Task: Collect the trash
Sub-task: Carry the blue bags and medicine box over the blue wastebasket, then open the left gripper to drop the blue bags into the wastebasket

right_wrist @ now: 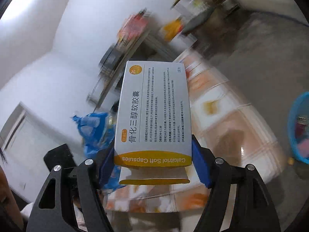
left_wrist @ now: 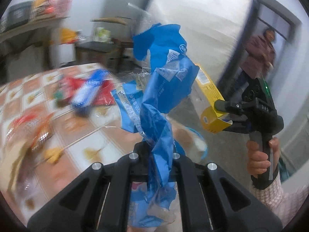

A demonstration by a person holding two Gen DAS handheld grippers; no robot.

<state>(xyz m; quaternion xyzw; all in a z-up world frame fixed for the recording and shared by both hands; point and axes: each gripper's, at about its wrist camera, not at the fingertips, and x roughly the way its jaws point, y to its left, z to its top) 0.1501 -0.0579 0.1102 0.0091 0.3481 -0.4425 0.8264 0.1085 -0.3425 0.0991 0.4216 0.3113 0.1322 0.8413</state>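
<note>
My left gripper (left_wrist: 156,152) is shut on a twisted blue plastic wrapper (left_wrist: 164,81) that stands up from its jaws and hangs down below them. To the right, my right gripper (left_wrist: 222,116) holds a white and yellow medicine box (left_wrist: 208,100) by its end. In the right wrist view the same box (right_wrist: 154,106) sits lengthwise between the blue pads (right_wrist: 200,164) of the right gripper (right_wrist: 152,154), which press on its two long sides. The blue wrapper (right_wrist: 96,133) shows just left of the box. Both views are motion-blurred.
A table (left_wrist: 81,135) with an orange and white checked cloth carries a red wrapper (left_wrist: 73,89), a blue and white packet (left_wrist: 90,90), a light blue bag (left_wrist: 125,106) and an orange wrapper (left_wrist: 36,133). A blue basket (right_wrist: 299,127) holding scraps stands on the floor. A person (left_wrist: 258,54) stands in the doorway.
</note>
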